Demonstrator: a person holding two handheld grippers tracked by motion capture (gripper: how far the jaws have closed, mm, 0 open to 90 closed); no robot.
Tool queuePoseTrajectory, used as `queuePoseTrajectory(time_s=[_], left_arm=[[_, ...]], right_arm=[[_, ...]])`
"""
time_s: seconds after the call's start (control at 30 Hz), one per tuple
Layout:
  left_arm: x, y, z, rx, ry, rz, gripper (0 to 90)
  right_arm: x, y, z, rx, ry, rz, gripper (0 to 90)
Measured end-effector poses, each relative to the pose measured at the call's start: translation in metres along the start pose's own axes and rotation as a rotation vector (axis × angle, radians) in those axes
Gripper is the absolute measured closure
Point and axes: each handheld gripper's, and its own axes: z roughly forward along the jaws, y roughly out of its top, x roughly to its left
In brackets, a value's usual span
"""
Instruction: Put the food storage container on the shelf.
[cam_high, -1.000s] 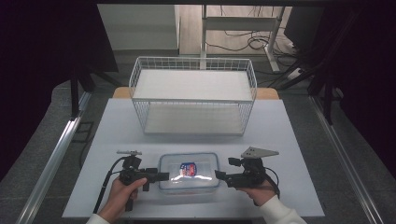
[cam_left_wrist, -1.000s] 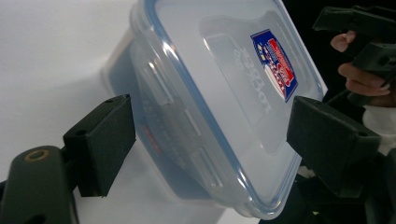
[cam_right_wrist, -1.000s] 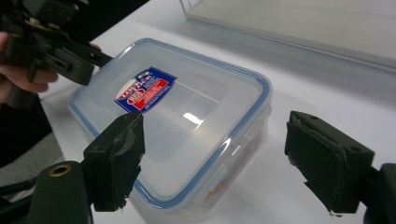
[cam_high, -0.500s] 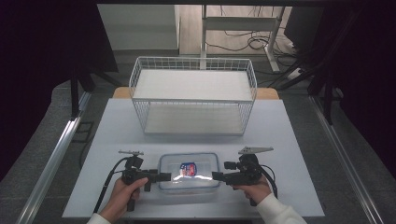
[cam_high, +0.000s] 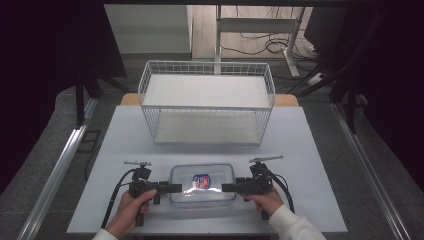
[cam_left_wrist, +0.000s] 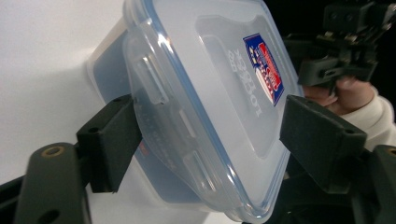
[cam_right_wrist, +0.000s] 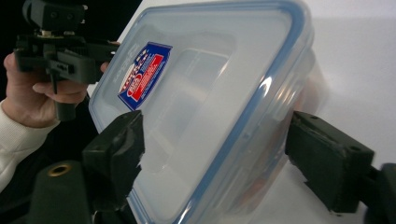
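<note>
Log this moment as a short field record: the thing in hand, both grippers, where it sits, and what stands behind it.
thing in hand: clear plastic container with blue-sealed lid and a red and blue label
place: near edge of the white table, lying flat
left gripper: at the container's left end, jaws astride the end, just been closing, not yet clamped
right gripper: at the container's right end, jaws open astride it
behind: white wire basket, standing apart from the container

Wire basket (cam_high: 207, 107) blocks far side; table (cam_high: 320, 150) flanks free
</note>
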Motion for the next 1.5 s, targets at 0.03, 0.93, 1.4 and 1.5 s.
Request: queuePoseTrajectory(time_s=[0.03,0.93,1.4,1.5], left_arm=[[0.000,0.000,0.000,0.000,0.001,-0.003,22.0],[-0.012,-0.004,-0.014,-0.048,0.058,0.031,45.3],[-0.020,-0.003,-0.015,-0.055,0.064,0.055,48.7],[-0.022,0.000,-0.015,-0.057,0.069,0.064,48.8]], right_arm=[[0.000,0.000,0.000,0.003,-0.007,0.001,21.9],[0.001,-0.006,-0.018,-0.057,0.041,0.125,51.6],[0.006,-0.006,-0.024,-0.085,0.006,0.139,52.2],[0.008,-0.005,-0.025,-0.090,-0.008,0.125,52.1]])
